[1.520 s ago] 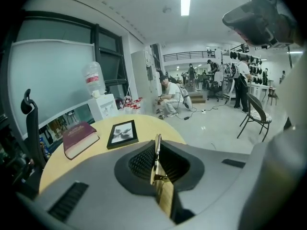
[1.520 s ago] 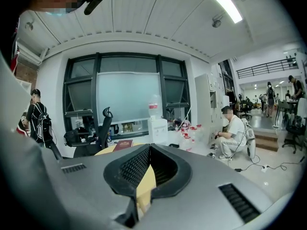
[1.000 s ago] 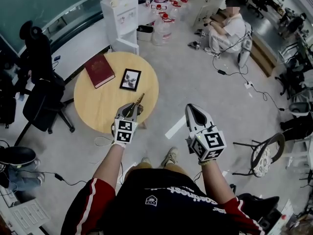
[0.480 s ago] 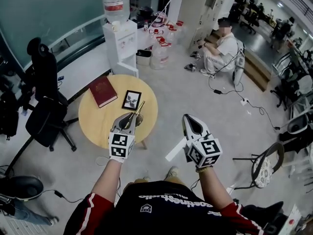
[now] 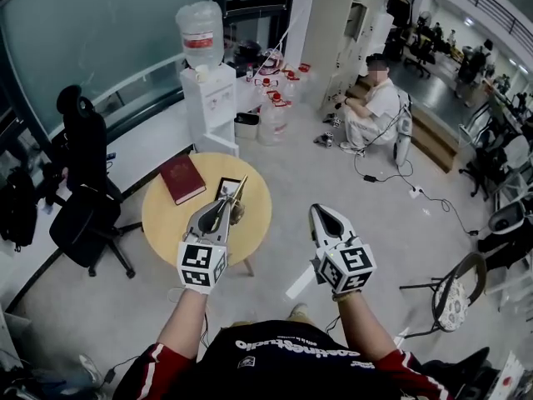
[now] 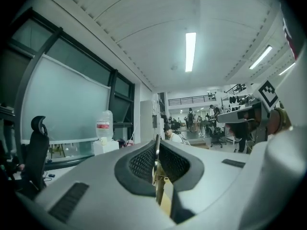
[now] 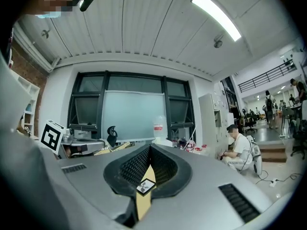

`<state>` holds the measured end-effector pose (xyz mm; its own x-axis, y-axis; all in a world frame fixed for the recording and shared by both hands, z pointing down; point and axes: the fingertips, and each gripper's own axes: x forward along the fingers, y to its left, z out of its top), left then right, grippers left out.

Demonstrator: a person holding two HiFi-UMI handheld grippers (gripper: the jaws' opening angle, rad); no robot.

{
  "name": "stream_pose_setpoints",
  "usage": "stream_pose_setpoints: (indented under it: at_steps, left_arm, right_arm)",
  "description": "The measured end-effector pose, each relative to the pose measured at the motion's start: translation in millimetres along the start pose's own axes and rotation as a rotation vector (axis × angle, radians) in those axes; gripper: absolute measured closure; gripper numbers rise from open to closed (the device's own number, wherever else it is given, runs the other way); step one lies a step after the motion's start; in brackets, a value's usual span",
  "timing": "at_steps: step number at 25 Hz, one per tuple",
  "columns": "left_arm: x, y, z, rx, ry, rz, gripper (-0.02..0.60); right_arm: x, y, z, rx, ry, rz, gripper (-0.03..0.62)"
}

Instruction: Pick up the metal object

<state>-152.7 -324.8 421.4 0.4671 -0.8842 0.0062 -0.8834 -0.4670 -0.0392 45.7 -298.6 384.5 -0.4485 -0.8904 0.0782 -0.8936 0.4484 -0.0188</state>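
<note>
In the head view my left gripper [image 5: 226, 206] hangs above the round wooden table [image 5: 166, 223], shut on a thin brass-coloured metal object [image 5: 240, 188] that sticks out past its tips. The left gripper view shows that object [image 6: 156, 174] as a slim blade pinched between the closed pads of the left gripper [image 6: 157, 143]. My right gripper [image 5: 321, 211] is off the table's right side, over the floor, shut with nothing in it. In the right gripper view its jaws [image 7: 149, 146] meet at the tips.
On the table lie a red book [image 5: 182, 179] and a black picture frame [image 5: 226, 188], partly behind the left gripper. A water dispenser [image 5: 208, 98] and jugs [image 5: 271, 117] stand beyond. A black office chair [image 5: 83, 198] is left; a seated person [image 5: 376, 107] is far right.
Both grippers and the camera have risen; the table now looks smaller and farther below. The left gripper has kept its hold on the metal object. The right gripper stays shut.
</note>
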Motion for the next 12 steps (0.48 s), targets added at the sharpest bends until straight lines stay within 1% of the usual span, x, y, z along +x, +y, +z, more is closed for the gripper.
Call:
stream_pose_setpoints:
  at_steps: [4,8,12]
  left_arm:
    - [-16.2,7.7,22.8,-0.013,-0.055,0.032,0.552]
    - [-28.1,10.6,50.0,0.004,-0.107,0.05,0.552]
    - [-35.1,9.1,63.9,0.005,-0.138,0.055,0.552]
  right_arm:
    - [-5.7,-1.1,8.9,-0.005,-0.012,-0.017,0.566]
    - [-9.0,-3.9,21.7,0.008,-0.049,-0.045,0.566]
    - [-11.1,6.4,28.6,-0.006,-0.067,-0.032,0.566]
